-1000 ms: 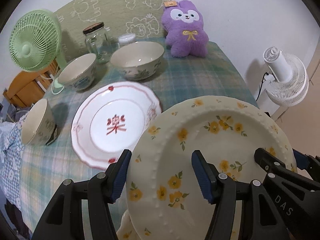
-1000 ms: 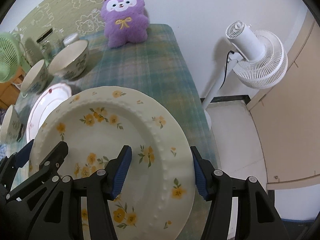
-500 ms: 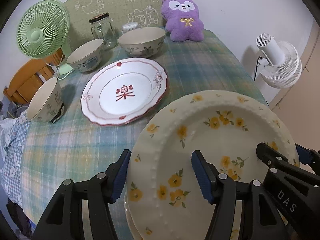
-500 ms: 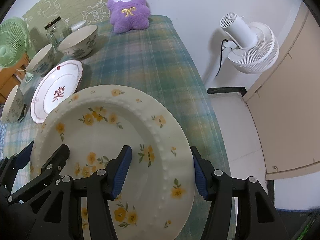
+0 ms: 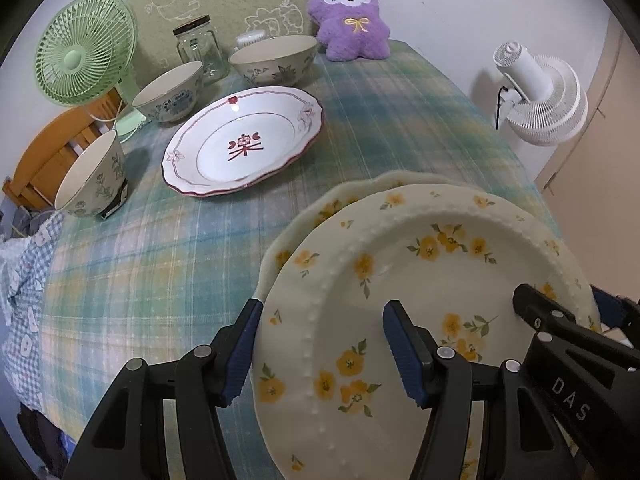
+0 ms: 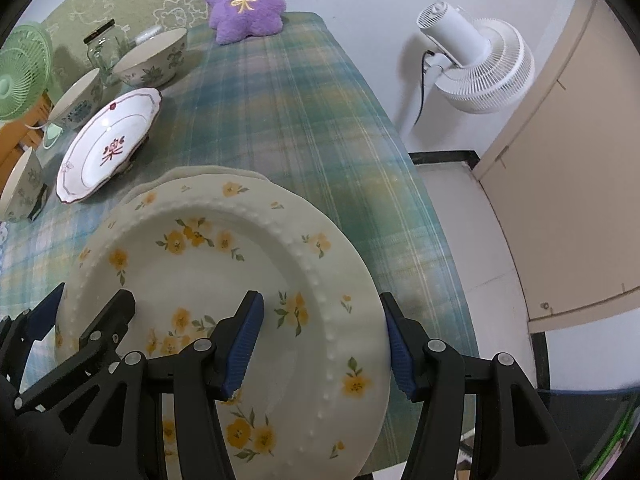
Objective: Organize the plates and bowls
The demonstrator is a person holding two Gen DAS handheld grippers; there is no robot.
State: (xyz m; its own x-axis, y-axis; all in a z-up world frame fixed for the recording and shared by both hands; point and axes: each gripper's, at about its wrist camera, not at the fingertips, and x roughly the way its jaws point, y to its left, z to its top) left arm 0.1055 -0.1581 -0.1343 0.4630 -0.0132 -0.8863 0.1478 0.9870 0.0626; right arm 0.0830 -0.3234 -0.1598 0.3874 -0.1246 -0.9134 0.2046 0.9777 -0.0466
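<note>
A cream plate with yellow flowers (image 5: 400, 280) (image 6: 224, 264) hangs slightly tilted over the near end of the plaid table. My left gripper (image 5: 322, 320) is shut on its left rim, one finger over the plate and one under its edge. My right gripper (image 6: 320, 308) is shut on its right rim in the same way. Just beneath it, a second cream plate (image 5: 332, 204) (image 6: 192, 174) lies on the cloth, only its far edge showing. Farther back lie a white plate with red pattern (image 5: 244, 144) and three floral bowls (image 5: 272, 58) (image 5: 170, 92) (image 5: 90, 176).
A glass jar (image 5: 198, 54), a green desk fan (image 5: 86, 72) and a purple plush toy (image 5: 348, 24) stand along the back of the table. A white floor fan (image 6: 476, 68) stands beyond the table's right edge (image 6: 400, 148). A wooden chair (image 5: 44, 156) is at the left.
Both grippers drew the flowered plate back toward the near end of the table and a little lower. The red-patterned plate and bowls look farther off; a second cream plate now shows underneath.
</note>
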